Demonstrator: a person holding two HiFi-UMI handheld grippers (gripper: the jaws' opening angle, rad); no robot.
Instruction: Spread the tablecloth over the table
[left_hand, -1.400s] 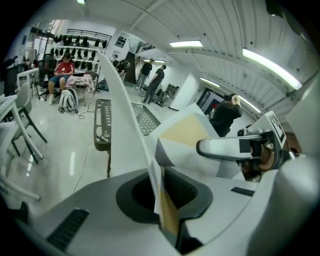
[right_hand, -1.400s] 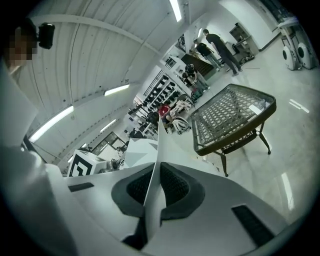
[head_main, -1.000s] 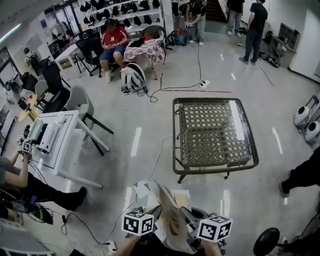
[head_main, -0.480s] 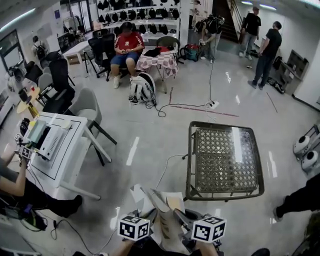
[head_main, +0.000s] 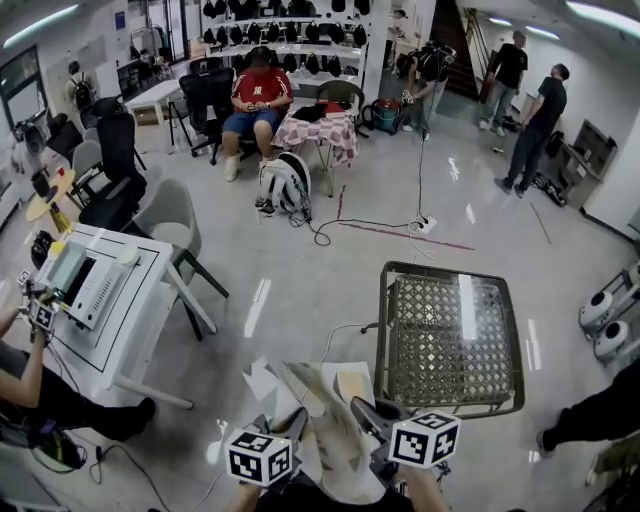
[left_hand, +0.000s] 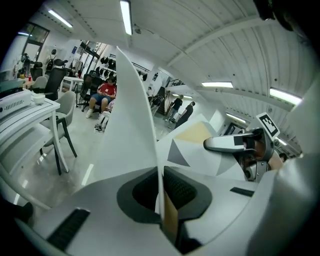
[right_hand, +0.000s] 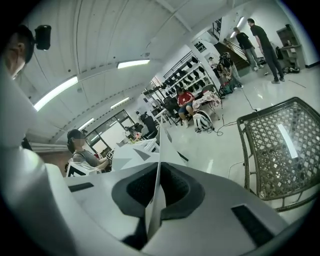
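Note:
The tablecloth (head_main: 325, 425), white with grey and yellow shapes, hangs bunched between my two grippers at the bottom of the head view. My left gripper (head_main: 292, 425) is shut on one edge of it, and the fabric (left_hand: 135, 125) rises from between its pads (left_hand: 161, 175). My right gripper (head_main: 364, 410) is shut on another edge (right_hand: 159, 150), a thin sheet clamped in its jaws (right_hand: 159, 185). The table (head_main: 382, 340), a dark frame with a glass top over lattice, stands bare just ahead and to the right (right_hand: 242, 145).
A white desk (head_main: 130, 330) with devices stands at the left, with a grey chair (head_main: 170, 215) behind it. A cable (head_main: 335, 340) runs across the floor to the table. A person's leg (head_main: 590, 415) is at the right. Other people sit and stand further back.
Both grippers have carried the cloth forward, still pinched. The table has drawn nearer, lower and to the right in the head view.

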